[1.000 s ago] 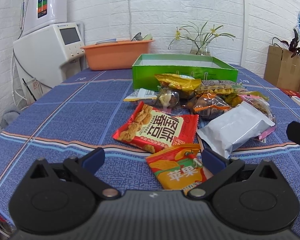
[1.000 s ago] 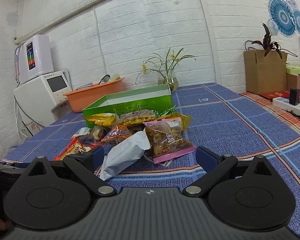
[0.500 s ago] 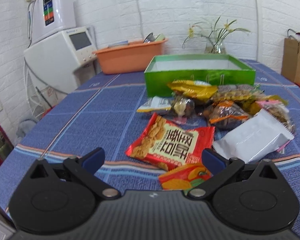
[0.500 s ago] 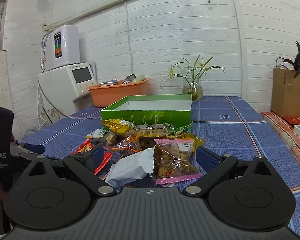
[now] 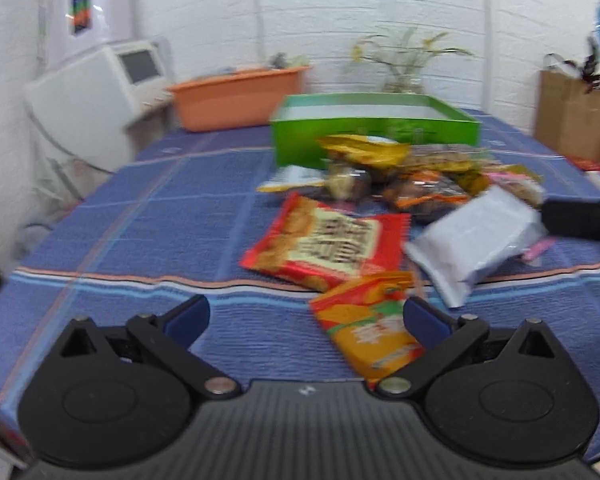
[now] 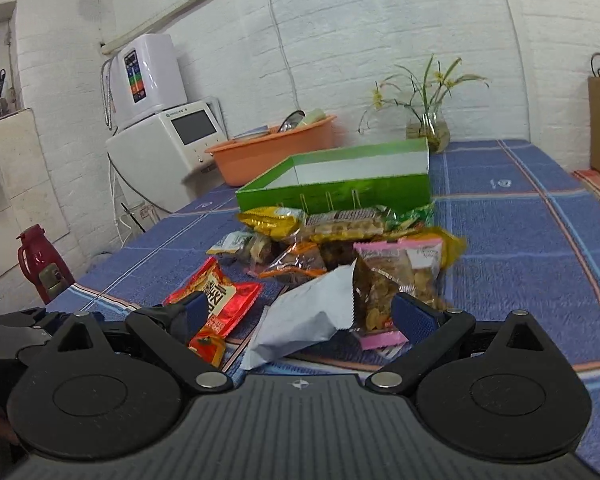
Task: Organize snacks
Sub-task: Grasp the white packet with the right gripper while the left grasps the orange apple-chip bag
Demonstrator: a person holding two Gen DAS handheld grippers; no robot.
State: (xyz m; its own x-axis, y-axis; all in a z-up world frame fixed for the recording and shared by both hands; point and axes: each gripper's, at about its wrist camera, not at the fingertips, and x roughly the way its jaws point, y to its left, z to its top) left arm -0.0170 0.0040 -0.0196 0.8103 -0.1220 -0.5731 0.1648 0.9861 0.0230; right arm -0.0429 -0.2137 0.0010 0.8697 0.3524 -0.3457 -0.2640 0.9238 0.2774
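Observation:
A heap of snack packets lies on the blue tablecloth in front of an open green box [image 5: 374, 130] [image 6: 340, 184]. Nearest the left gripper [image 5: 306, 318] are an orange packet [image 5: 370, 330] and a red biscuit packet [image 5: 328, 240]; the gripper is open above the cloth with the orange packet by its right finger. A white pouch [image 5: 476, 240] [image 6: 308, 320] lies to the right. The right gripper [image 6: 306, 316] is open, low over the white pouch and a pink-edged packet [image 6: 396, 276], holding nothing. The red packet [image 6: 220, 296] shows behind its left finger.
An orange basin [image 5: 240, 96] [image 6: 276, 148] and a white appliance [image 6: 164, 144] stand at the back left. A glass vase with flowers [image 6: 426, 128] is behind the box, a brown paper bag [image 5: 568, 120] at the right. The other gripper's dark body [image 5: 580, 222] enters from the right.
The left wrist view has swung and is blurred by motion; the snacks sit a little further off. The right gripper has come closer to the white pouch and turned leftward. Both stayed open.

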